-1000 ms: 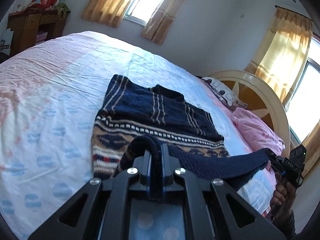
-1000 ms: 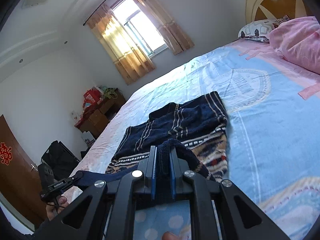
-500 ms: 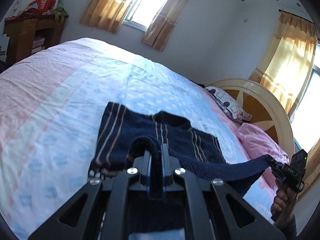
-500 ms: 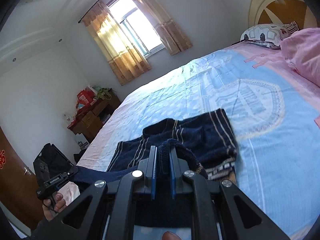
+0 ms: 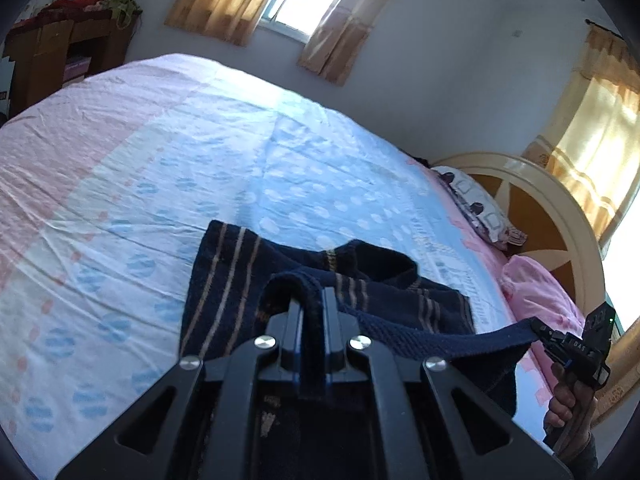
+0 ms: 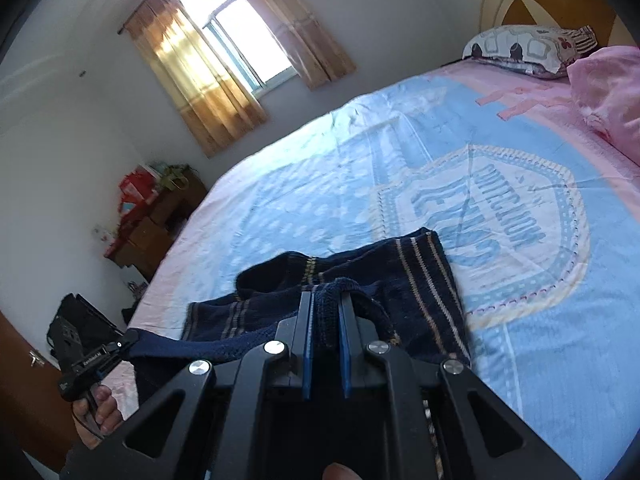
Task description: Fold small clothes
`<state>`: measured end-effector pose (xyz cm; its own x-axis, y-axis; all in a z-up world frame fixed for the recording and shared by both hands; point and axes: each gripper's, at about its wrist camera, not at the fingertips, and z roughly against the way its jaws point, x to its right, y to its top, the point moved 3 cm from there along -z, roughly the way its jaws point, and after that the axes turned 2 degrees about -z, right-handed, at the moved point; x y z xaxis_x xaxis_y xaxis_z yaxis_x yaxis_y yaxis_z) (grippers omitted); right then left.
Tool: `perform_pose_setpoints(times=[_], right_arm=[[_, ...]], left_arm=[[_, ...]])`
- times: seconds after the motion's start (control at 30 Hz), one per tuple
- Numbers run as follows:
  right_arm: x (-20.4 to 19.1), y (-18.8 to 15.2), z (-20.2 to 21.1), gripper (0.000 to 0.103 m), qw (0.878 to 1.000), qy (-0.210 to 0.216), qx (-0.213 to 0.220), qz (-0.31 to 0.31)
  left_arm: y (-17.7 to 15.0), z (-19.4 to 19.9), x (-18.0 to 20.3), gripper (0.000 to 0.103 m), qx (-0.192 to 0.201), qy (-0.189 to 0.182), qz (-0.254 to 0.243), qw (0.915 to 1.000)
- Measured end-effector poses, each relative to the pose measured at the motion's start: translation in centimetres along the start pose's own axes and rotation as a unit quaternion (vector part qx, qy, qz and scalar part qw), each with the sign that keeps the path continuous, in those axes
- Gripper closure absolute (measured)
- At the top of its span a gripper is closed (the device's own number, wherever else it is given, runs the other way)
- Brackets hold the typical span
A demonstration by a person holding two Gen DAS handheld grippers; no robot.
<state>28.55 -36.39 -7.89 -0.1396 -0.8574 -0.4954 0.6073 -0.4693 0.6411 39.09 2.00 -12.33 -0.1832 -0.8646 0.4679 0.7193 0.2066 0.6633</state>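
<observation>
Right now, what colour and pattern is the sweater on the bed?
Navy knit sweater with thin tan stripes; clearest in the right wrist view.

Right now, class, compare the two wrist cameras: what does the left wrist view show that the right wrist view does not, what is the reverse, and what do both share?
Only the left wrist view: a second curtained window beside the headboard.

Only the right wrist view: a black bag on the floor and the lettered emblem on the bedsheet.

Both: the navy striped sweater on the bed, its hem stretched between the left gripper and right gripper, each shut on it; also the patterned pillow and wooden cabinet.
</observation>
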Motion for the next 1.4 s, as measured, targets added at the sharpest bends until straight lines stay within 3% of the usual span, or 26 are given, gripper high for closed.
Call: perform_pose_setpoints(times=[0.3, 0.4, 0.57, 0.6, 0.67, 0.73, 0.83, 0.9, 1.13, 1.2, 1.33, 1.4], right_arm=[[2.6, 1.7, -6.8, 0.093, 0.998, -0.022, -0.053, -0.016], [3.5, 2.5, -8.9, 0.092, 0.997, -0.026, -0.064, -0.028], [5.4, 4.0, -12.0, 0.091, 0.996, -0.061, -0.056, -0.034], [5.7, 4.2, -12.3, 0.091, 0.996, -0.066, -0.056, -0.037], [6.0, 4.3, -12.3, 0.091, 0.995, -0.072, -0.056, -0.038], [5.7, 3.9, -11.5, 0.091, 0.996, -0.074, -0.052, -0.019], [4.9, 3.0, -10.7, 0.08, 0.996, -0.068, -0.06, 0.022], [4.5, 2.6, -10.9, 0.045, 0.995, -0.061, -0.072, 0.042], [3.4, 2.4, -12.2, 0.044, 0.989, -0.073, -0.09, 0.088], [2.8, 2.2, -12.5, 0.05, 0.986, -0.078, -0.095, 0.111], [2.1, 1.4, -14.0, 0.051, 0.977, -0.091, -0.125, 0.149], [1.9, 1.1, -14.6, 0.055, 0.972, -0.099, -0.127, 0.168]], left_arm=[[0.8, -5.5, -2.8, 0.094, -0.04, 0.023, 0.036, 0.9983], [1.0, -7.1, -3.8, 0.088, -0.055, 0.029, 0.054, 0.9966], [1.8, -8.7, -5.1, 0.084, -0.066, 0.034, 0.083, 0.9938], [2.1, -8.5, -5.3, 0.081, -0.06, 0.044, 0.084, 0.9937], [2.7, -7.9, -5.7, 0.056, -0.054, 0.049, 0.089, 0.9934], [3.3, -6.5, -6.4, 0.046, -0.033, 0.055, 0.094, 0.9935], [3.1, -5.3, -6.6, 0.045, -0.034, 0.069, 0.062, 0.9951], [2.7, -5.4, -6.7, 0.045, -0.049, 0.076, 0.046, 0.9948], [1.9, -7.2, -3.5, 0.045, -0.085, 0.072, -0.04, 0.9929], [1.6, -8.3, -2.4, 0.045, -0.102, 0.073, -0.071, 0.9896], [1.0, -11.0, -1.7, 0.045, -0.132, 0.119, -0.12, 0.9767], [0.9, -11.6, -2.1, 0.054, -0.138, 0.124, -0.115, 0.9759]])
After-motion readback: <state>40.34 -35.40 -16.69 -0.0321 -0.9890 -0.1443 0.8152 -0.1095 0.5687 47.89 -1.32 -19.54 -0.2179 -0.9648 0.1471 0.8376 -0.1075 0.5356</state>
